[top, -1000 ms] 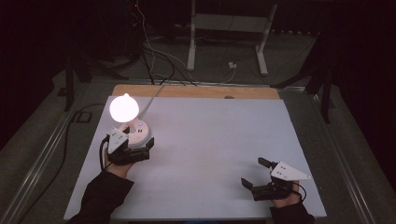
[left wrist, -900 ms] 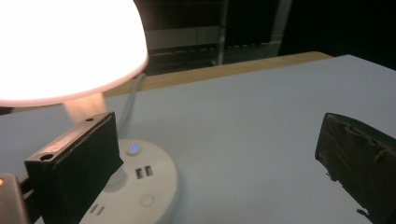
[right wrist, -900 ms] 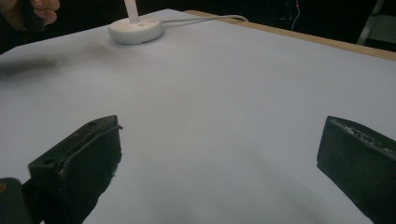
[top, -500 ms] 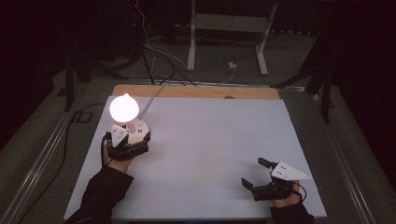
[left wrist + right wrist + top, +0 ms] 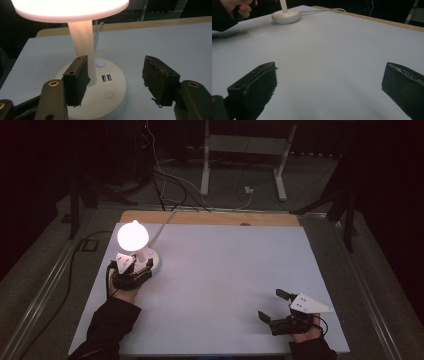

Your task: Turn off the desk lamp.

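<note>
A lit white desk lamp [image 5: 132, 236] stands at the table's back left on a round base [image 5: 110, 95] that carries a blue-lit button [image 5: 100, 63], two USB ports [image 5: 106, 78] and a round pad. My left gripper [image 5: 116, 75] hovers just over the near part of that base [image 5: 150, 260], its left jaw in front of the stem [image 5: 82, 42]. Its jaws have just been closing and stand partly apart, pressing on nothing. My right gripper [image 5: 271, 305] rests at the front right, jaws wide open [image 5: 329, 82] over bare table. In the right gripper view the lamp base [image 5: 285, 16] sits far off.
The lamp's white cable [image 5: 162, 222] runs off the back edge over a wooden strip [image 5: 210, 217]. The white table top [image 5: 225, 280] spreads between the two hands. Behind the table are floor cables and a metal stand [image 5: 242, 150]. Dark surroundings.
My left hand has crept a little toward the lamp base. The right gripper has stayed put.
</note>
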Tool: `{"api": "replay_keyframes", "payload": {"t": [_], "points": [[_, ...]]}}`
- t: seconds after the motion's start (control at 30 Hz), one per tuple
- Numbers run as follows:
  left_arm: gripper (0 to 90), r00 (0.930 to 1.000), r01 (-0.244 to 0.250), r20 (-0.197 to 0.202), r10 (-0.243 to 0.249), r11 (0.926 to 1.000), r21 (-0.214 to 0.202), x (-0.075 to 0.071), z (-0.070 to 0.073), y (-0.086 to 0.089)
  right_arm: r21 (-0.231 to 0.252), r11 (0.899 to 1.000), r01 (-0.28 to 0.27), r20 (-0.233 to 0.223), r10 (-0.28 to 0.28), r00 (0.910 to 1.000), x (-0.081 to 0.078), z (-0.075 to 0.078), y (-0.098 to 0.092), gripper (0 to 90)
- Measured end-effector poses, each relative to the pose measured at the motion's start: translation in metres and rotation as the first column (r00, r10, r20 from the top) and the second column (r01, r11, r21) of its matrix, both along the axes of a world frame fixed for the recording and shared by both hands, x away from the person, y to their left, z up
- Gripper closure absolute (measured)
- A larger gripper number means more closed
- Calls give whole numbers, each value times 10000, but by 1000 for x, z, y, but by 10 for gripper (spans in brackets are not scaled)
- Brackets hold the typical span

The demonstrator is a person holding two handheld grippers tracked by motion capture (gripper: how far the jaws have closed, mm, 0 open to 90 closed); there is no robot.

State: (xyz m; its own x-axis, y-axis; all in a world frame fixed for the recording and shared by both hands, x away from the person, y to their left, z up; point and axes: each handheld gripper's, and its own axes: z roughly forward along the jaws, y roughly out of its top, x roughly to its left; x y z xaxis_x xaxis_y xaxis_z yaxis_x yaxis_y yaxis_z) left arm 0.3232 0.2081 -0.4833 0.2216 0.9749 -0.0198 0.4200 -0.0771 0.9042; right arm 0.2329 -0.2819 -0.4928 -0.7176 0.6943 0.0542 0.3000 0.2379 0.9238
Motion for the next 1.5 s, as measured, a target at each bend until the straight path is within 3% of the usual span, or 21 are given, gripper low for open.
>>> {"api": "replay_keyframes", "payload": {"t": [0.43, 0.87, 0.9, 1.5], "points": [[657, 9989, -127, -449, 150, 9985, 523, 7, -9, -3, 13, 10000, -17, -59, 17, 10000, 0, 0, 0, 0], [866, 9959, 188, -893, -133, 9979, 612, 14, -15, 0, -7, 10000, -53, -61, 53, 10000, 0, 0, 0, 0], [882, 9952, 287, -950, -211, 9964, 797, 15, -17, 0, 5, 10000, -60, -11, 60, 10000, 0, 0, 0, 0], [900, 9904, 524, -1332, -383, 9932, 1042, 21, -23, 0, -22, 10000, -86, -34, 86, 10000, -1, 0, 1, 0]]}}
